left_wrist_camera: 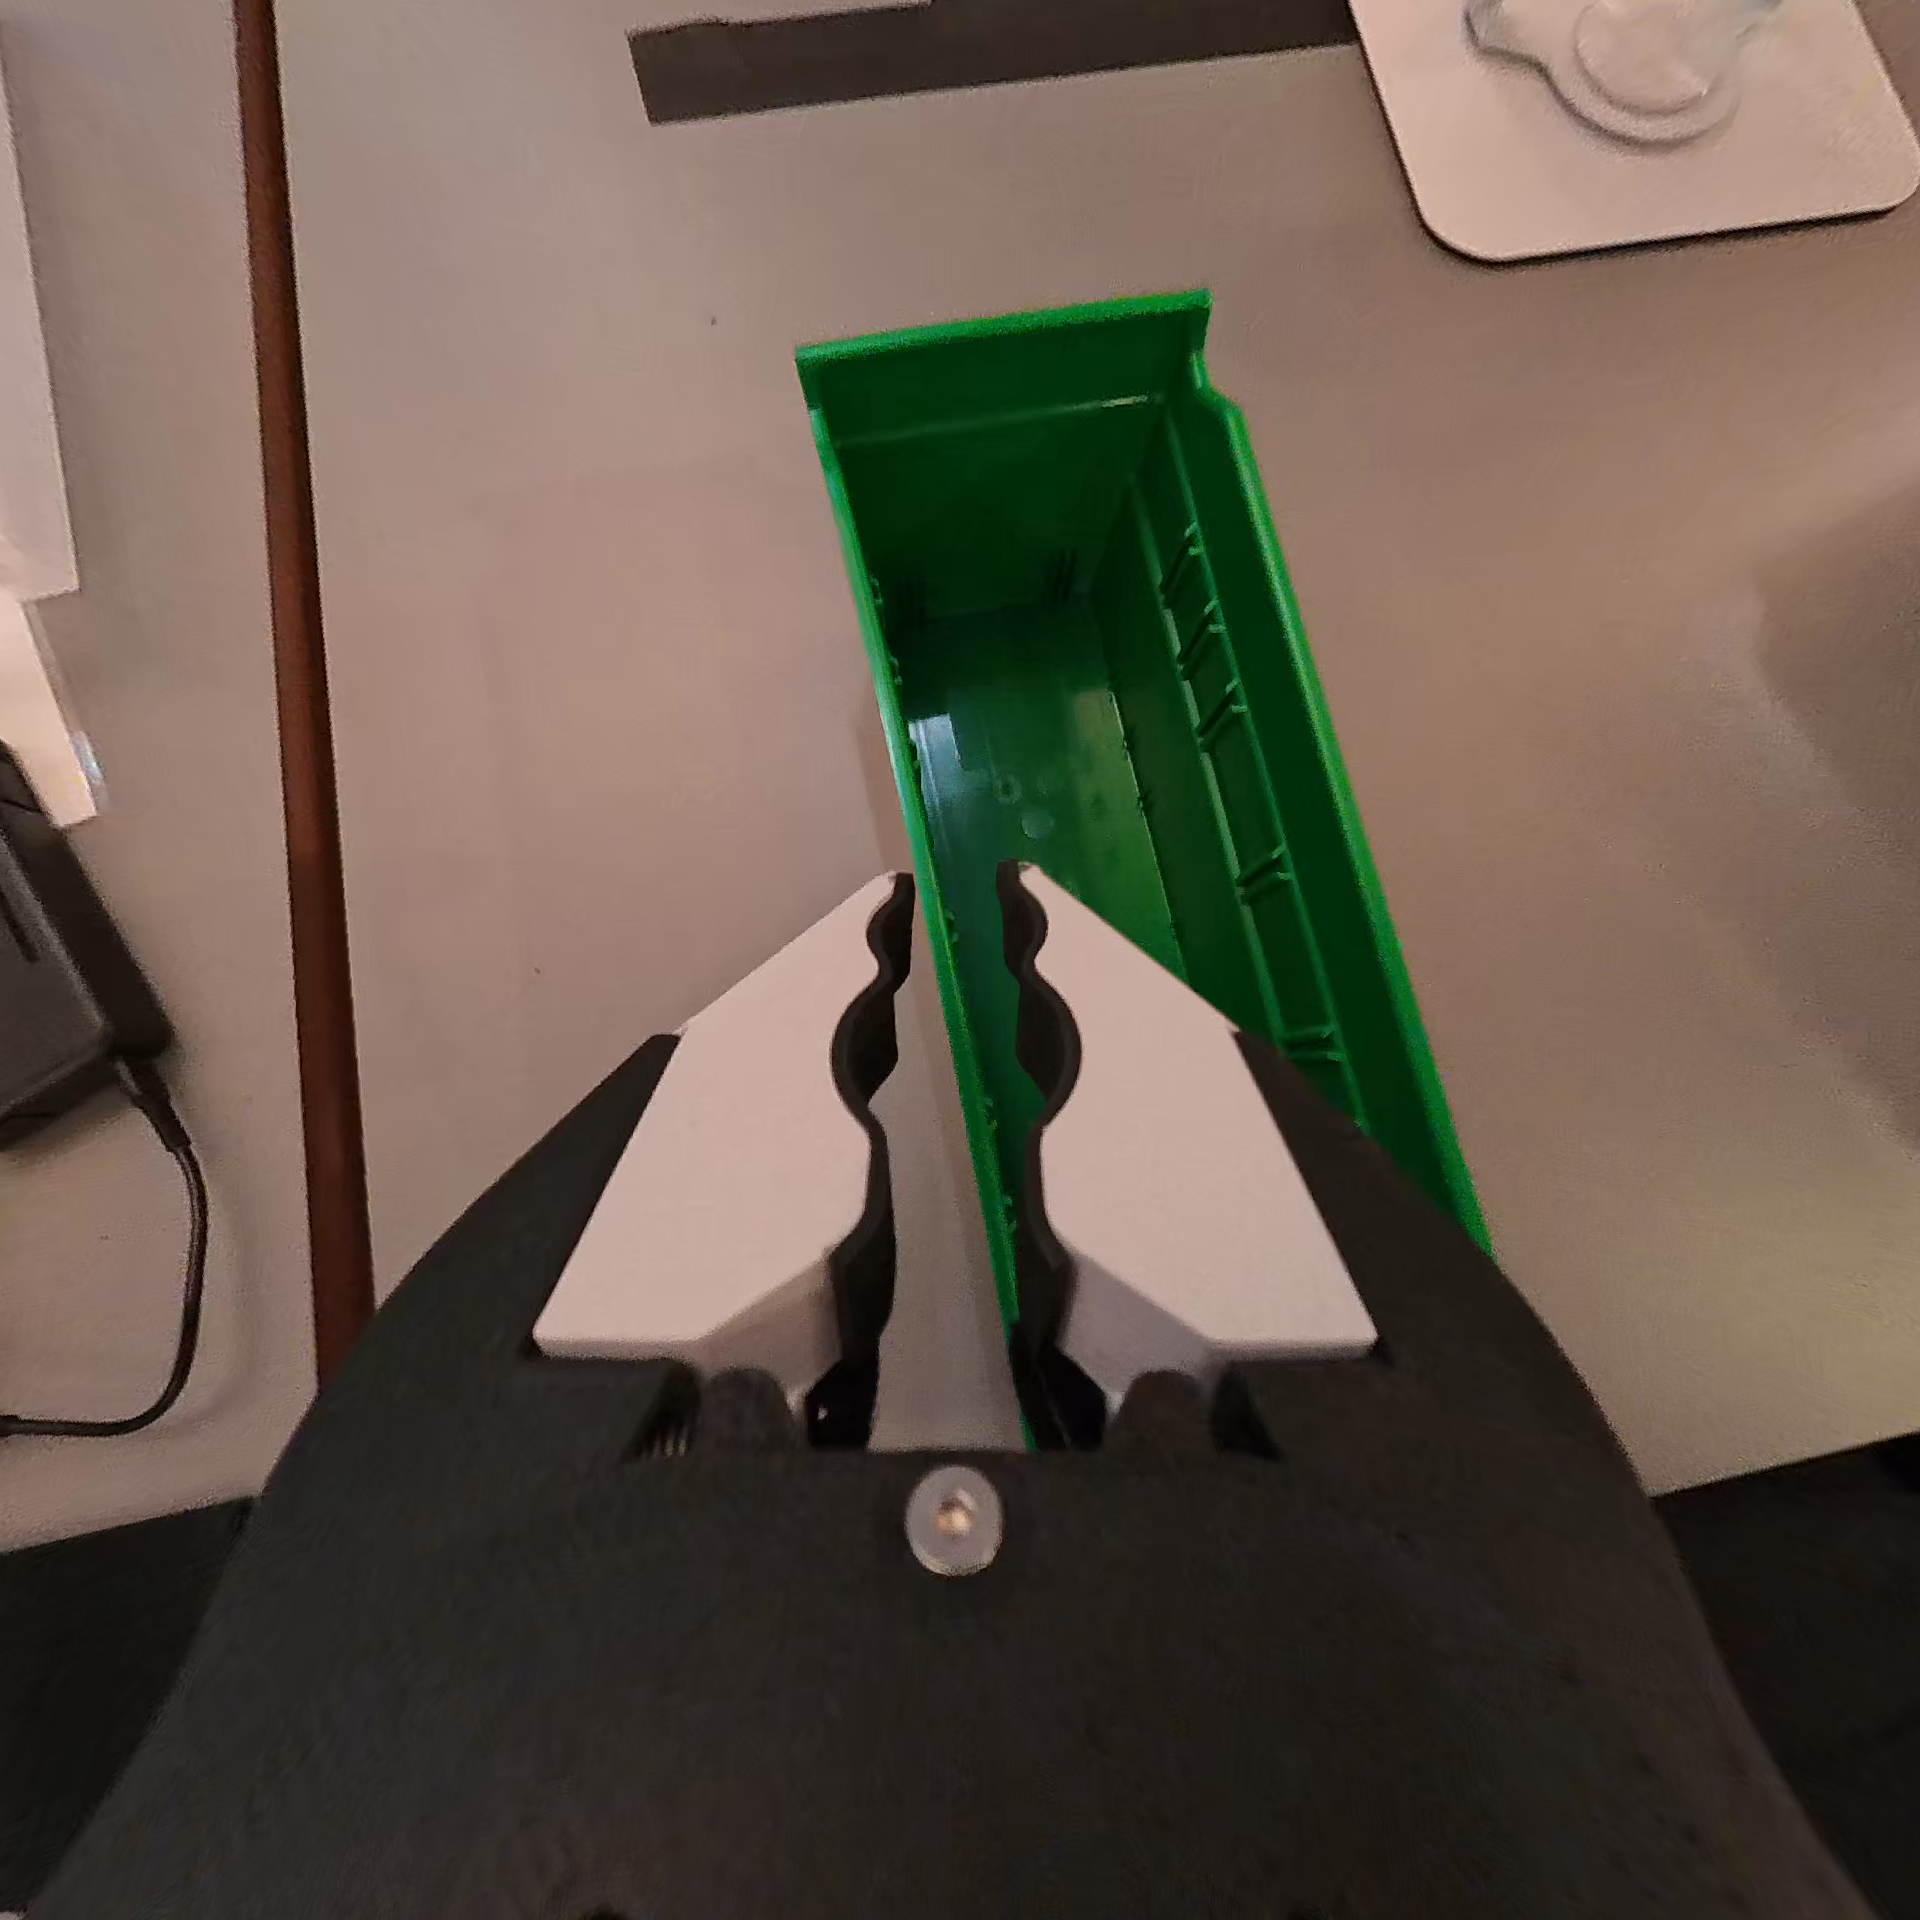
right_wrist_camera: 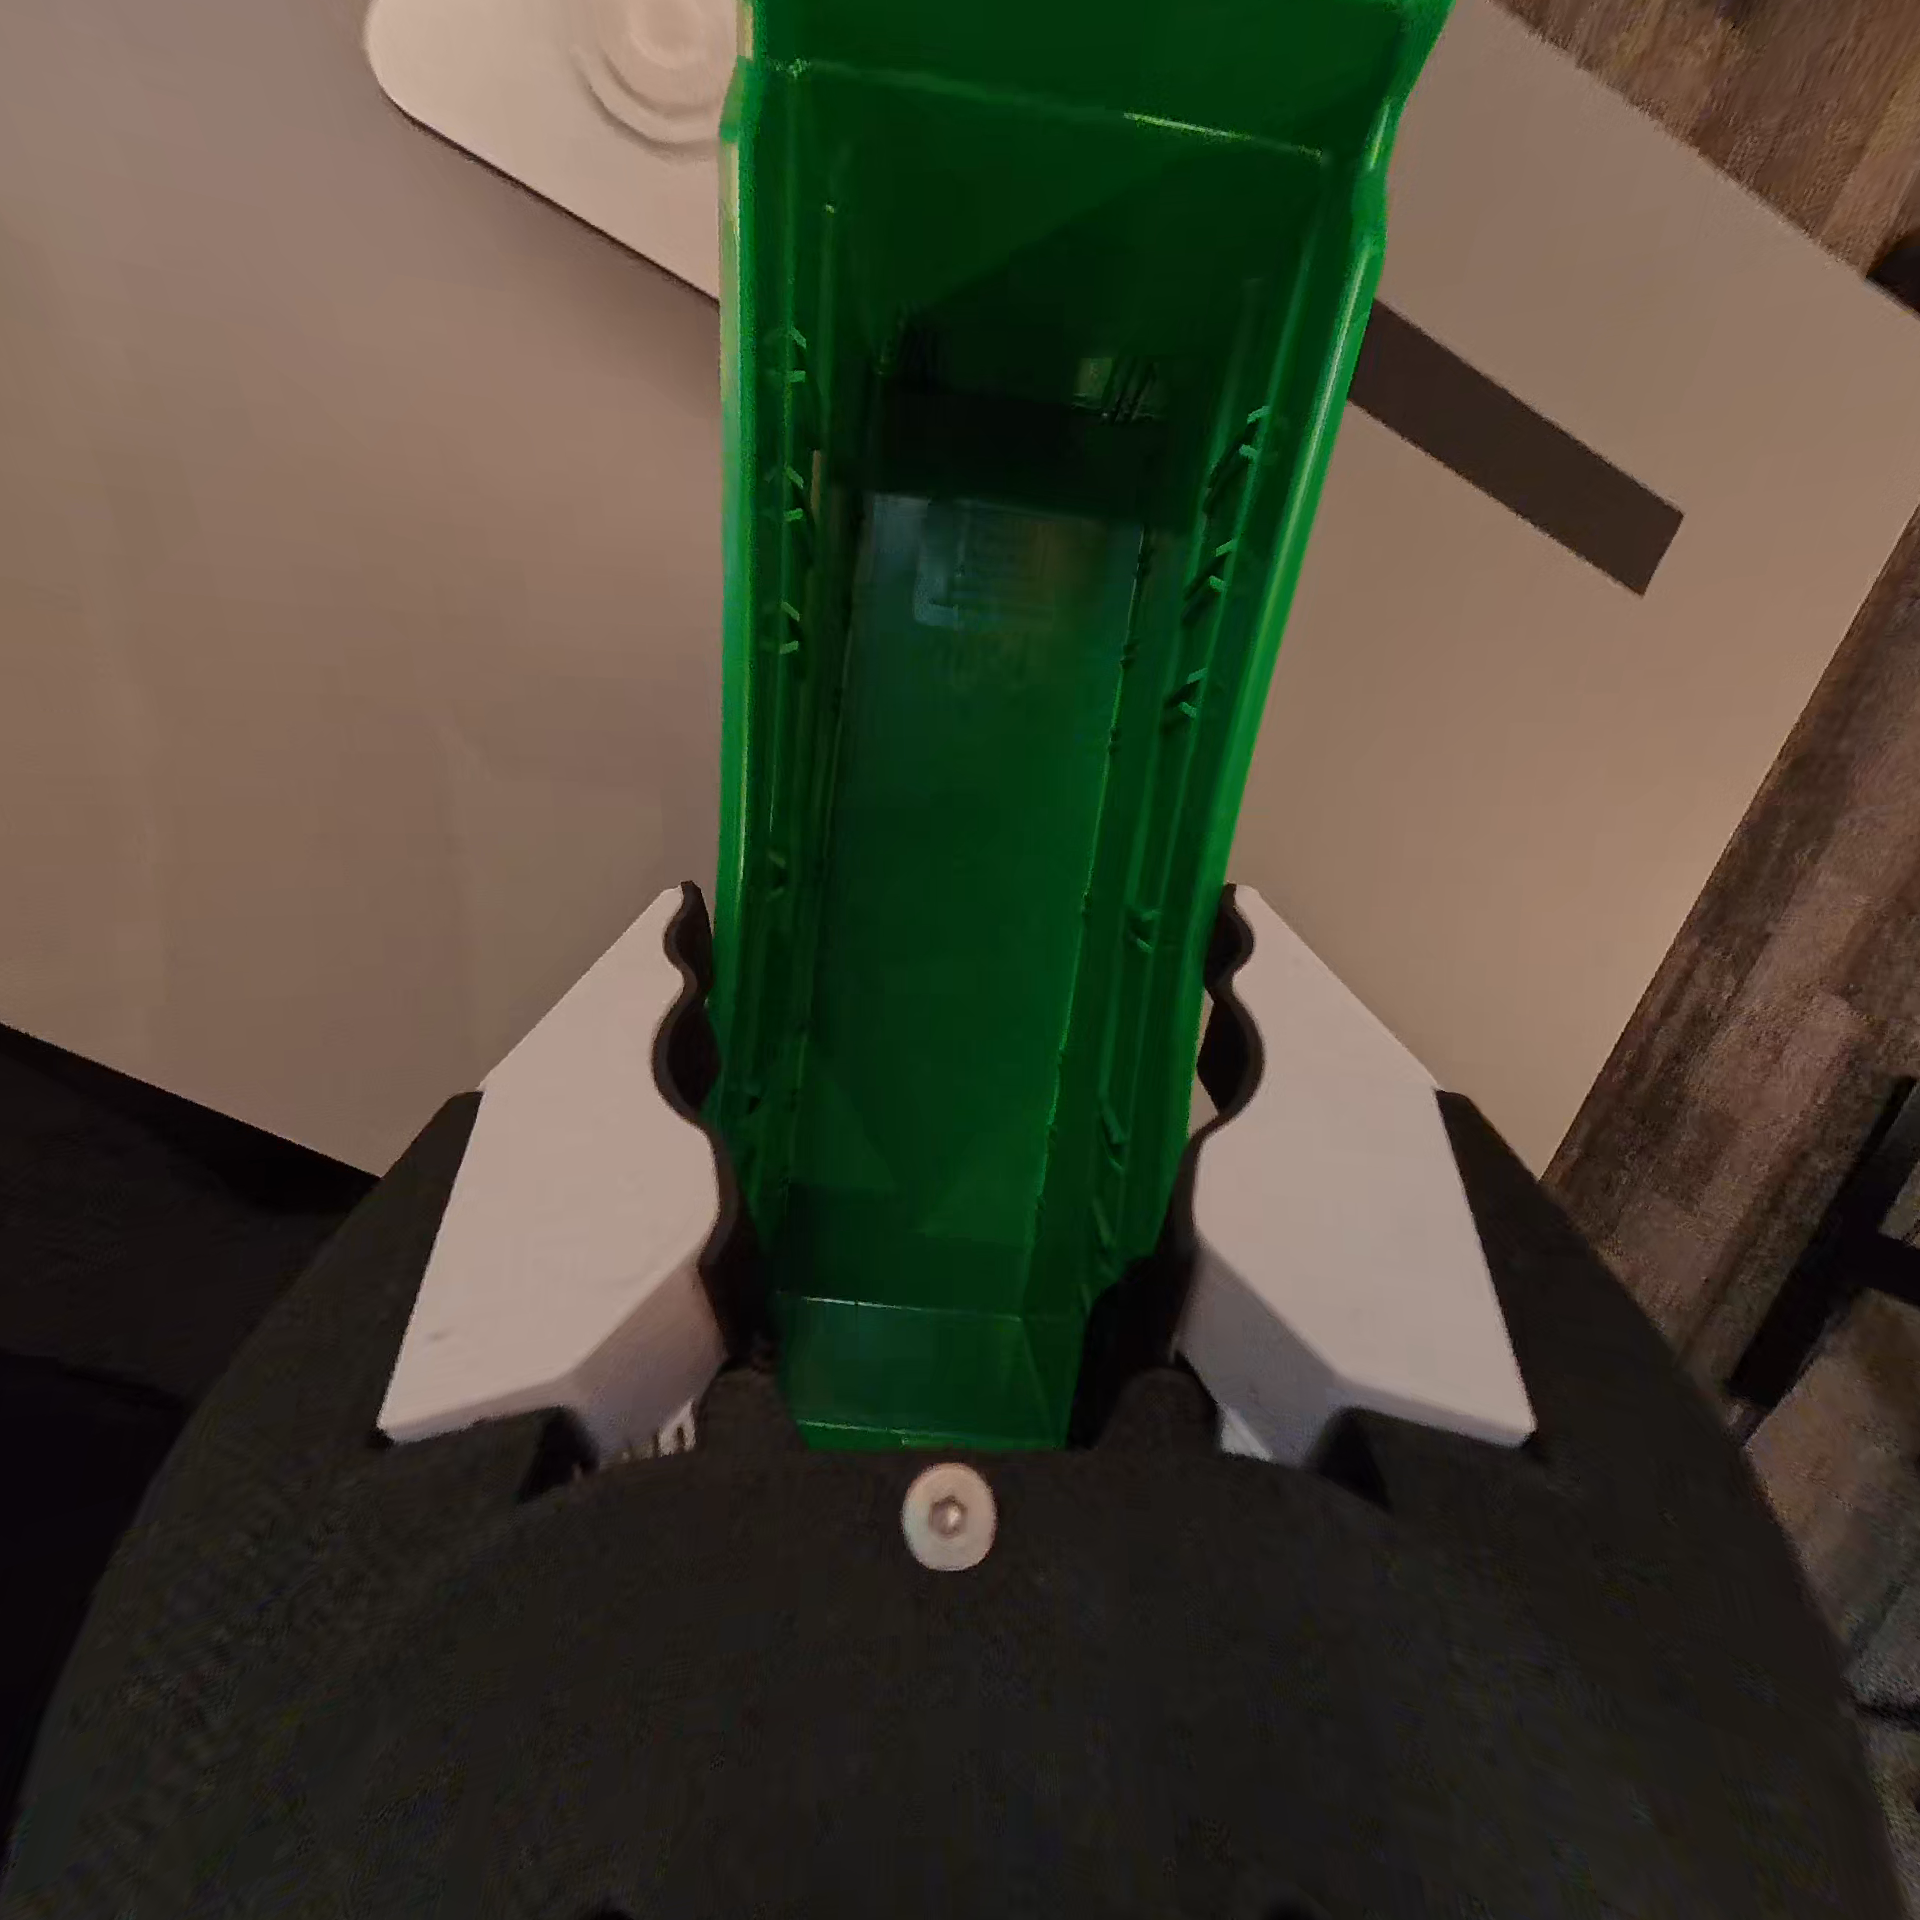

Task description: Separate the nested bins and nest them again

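In the left wrist view a green bin [left_wrist_camera: 1039,499] stands on the grey table [left_wrist_camera: 571,520], open side up. My left gripper [left_wrist_camera: 956,878] is open and straddles the bin's left wall [left_wrist_camera: 966,1039]. The wall lies against the right finger, and a gap shows beside the left finger. In the right wrist view my right gripper [right_wrist_camera: 961,894] is shut on a second green bin [right_wrist_camera: 966,727]. Both fingers press its long sides near its close end. This bin points away over the table. Neither view shows the other gripper.
A white mat [left_wrist_camera: 1631,125] with a clear glass object [left_wrist_camera: 1621,73] lies at the far right, also seen in the right wrist view [right_wrist_camera: 540,94]. A dark tape strip [left_wrist_camera: 935,62] crosses the far table. A black device with a cable [left_wrist_camera: 52,987] sits left. Wood-look floor [right_wrist_camera: 1766,831] lies beyond the table's right edge.
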`<action>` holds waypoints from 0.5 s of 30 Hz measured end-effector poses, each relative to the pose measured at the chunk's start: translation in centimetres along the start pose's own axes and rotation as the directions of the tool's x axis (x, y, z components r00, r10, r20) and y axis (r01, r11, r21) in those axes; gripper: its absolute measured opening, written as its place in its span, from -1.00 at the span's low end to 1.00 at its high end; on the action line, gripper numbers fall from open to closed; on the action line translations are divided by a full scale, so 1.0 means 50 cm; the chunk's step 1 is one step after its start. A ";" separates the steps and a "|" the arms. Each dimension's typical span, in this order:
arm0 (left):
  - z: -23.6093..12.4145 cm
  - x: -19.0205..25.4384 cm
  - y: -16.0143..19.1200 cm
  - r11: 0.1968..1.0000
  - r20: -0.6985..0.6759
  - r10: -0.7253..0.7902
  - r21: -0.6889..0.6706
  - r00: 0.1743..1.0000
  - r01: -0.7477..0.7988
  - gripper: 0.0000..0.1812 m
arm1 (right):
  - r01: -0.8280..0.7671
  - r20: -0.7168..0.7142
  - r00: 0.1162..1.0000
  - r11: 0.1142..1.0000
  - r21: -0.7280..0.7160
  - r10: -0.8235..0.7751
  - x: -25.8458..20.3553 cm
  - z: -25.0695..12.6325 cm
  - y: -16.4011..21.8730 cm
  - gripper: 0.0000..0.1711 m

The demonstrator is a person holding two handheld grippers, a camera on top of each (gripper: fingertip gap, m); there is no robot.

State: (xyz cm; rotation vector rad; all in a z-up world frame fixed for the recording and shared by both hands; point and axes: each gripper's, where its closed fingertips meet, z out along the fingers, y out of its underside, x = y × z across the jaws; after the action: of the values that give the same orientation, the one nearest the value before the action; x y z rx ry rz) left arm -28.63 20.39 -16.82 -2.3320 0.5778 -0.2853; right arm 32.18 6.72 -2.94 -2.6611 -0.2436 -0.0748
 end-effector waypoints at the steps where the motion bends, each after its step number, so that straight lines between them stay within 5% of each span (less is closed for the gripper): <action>1: -0.005 0.002 -0.006 1.000 0.003 0.004 0.010 1.000 -0.004 -0.82 | 0.010 0.003 1.000 1.000 0.012 -0.010 -0.010 -0.010 -0.009 0.11; 8: -0.048 0.023 -0.058 0.994 0.011 0.036 0.100 0.999 -0.037 -0.83 | 0.090 0.129 0.987 0.994 0.065 -0.098 -0.131 -0.038 -0.053 0.12; 15: -0.085 0.138 -0.129 0.975 -0.151 0.095 0.215 0.984 -0.062 -0.80 | 0.152 0.239 0.957 0.987 0.059 -0.162 -0.261 0.059 -0.050 0.12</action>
State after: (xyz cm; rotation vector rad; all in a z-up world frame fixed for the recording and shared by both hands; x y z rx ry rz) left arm -22.01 18.75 -9.03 -2.0895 0.6826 -0.4767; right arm 18.90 8.17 -5.67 -2.6043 -0.5310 0.2053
